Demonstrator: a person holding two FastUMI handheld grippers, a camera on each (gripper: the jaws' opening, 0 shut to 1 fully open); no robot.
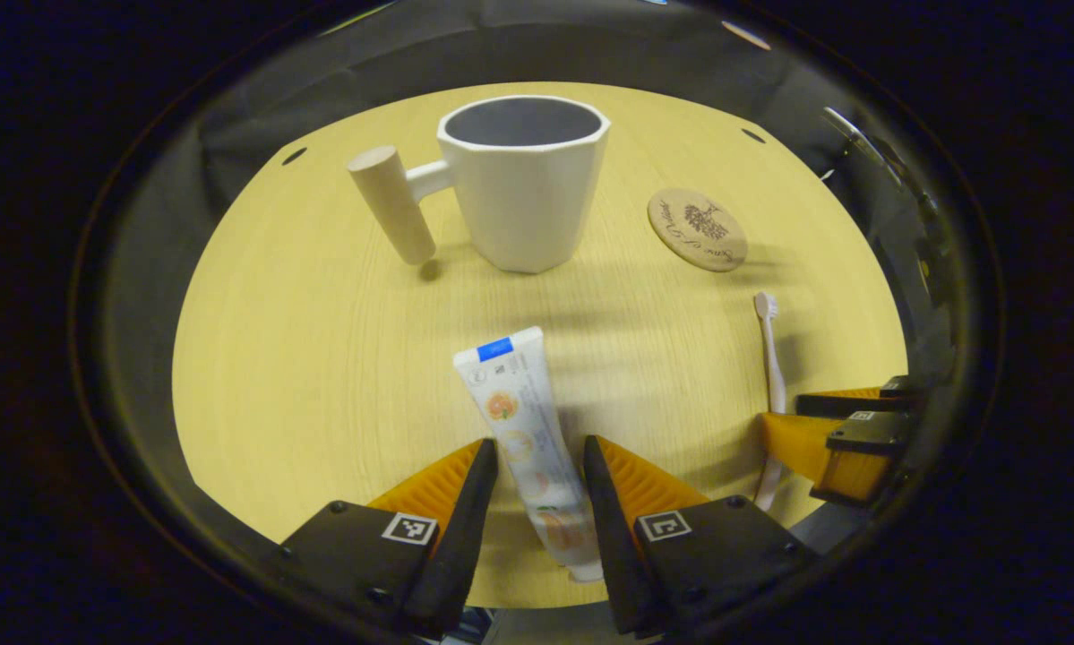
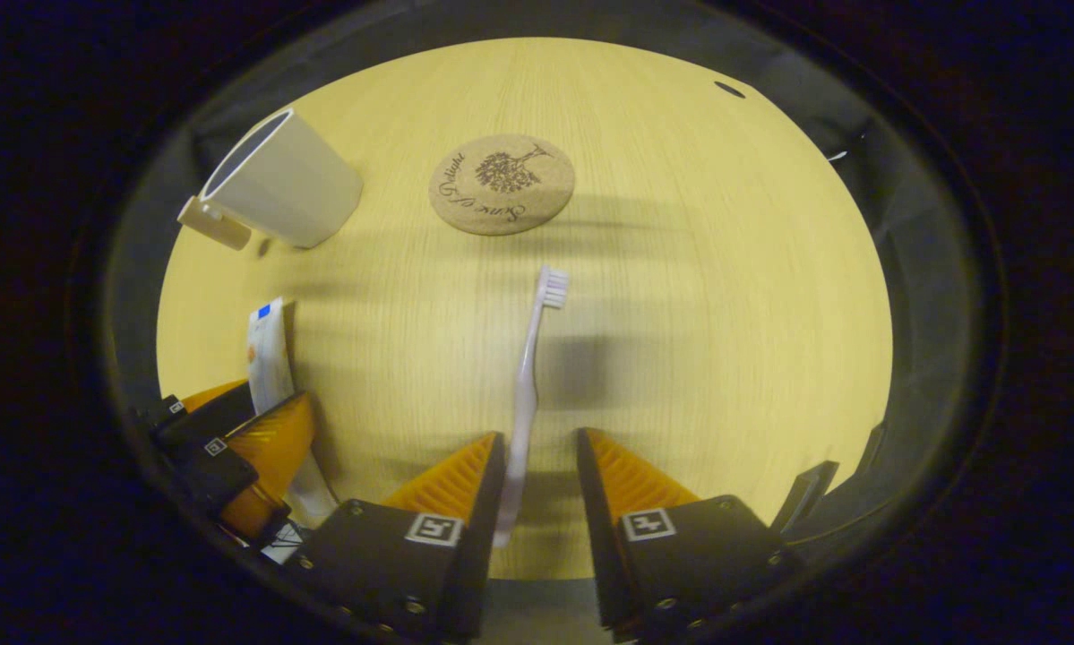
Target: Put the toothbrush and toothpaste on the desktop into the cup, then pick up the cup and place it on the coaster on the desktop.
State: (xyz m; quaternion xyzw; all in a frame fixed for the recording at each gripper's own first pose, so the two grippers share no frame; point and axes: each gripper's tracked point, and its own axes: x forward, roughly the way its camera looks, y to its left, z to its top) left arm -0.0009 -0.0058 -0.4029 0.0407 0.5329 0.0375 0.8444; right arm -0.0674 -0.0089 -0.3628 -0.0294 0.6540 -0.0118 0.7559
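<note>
Left gripper view first: left tongs (image 1: 537, 466) spread apart and straddling the toothpaste (image 1: 528, 448), which lies flat on the table (image 1: 322, 358) with its flat crimped end pointing toward the cup (image 1: 523, 179) and the cap end down near the camera. Not pinched yet, gaps visible on both sides of the tube, the right one a bit wider. Cup upright farther back, handle sticking out to the left, mouth wide open and nothing inside as far as can be seen. Coaster (image 1: 698, 229) just right of the cup, bare. Toothbrush (image 1: 772, 376) off to the right, with the right tongs (image 1: 846, 430) around its lower handle. Over to the right gripper view: same tongs spread apart around the toothbrush handle, which looks closer to the left finger, maybe touching it, hard to tell. Bristle head pointing toward the coaster. Cup far left here, toothpaste and left tongs at the lower left. Probably the grab-both-items step, so worth centring each item before squeezing, especially that thin handle. Should close low enough to catch it off the table without scraping. Gentle on the tube too, since soft and likely to squash or slide. Then lift straight up before swinging toward the cup.
</note>
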